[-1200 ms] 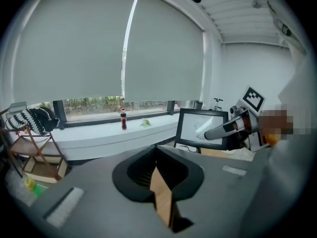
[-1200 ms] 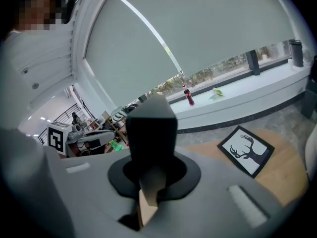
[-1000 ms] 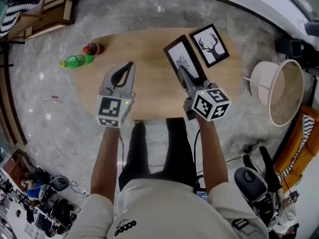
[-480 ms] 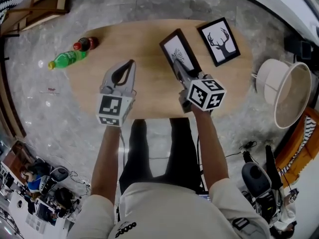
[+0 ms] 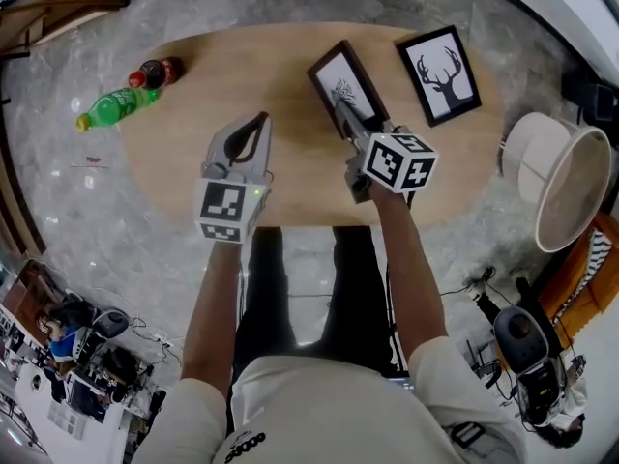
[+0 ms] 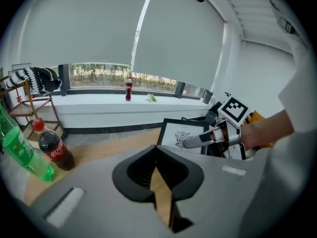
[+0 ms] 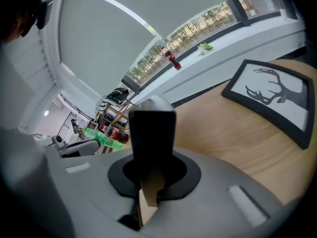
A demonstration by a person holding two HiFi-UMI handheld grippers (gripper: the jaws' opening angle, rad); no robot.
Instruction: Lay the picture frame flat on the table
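the right gripper (image 5: 345,119) is clamped on the near edge of the black-framed tree-drawing picture (image 5: 338,77), holding it tilted over the far middle of the oval light wooden table (image 5: 290,177), not flat. a black-framed deer-antler picture (image 5: 443,73) lies flat just to its right. the left gripper (image 5: 259,124), jaws together and empty, hangs over bare wood. a green plastic bottle (image 5: 116,107) and a dark cola bottle (image 5: 155,72) stand at the table's left edge. grey marble floor (image 5: 68,220) surrounds it, with a white lampshade (image 5: 556,187) on the right.
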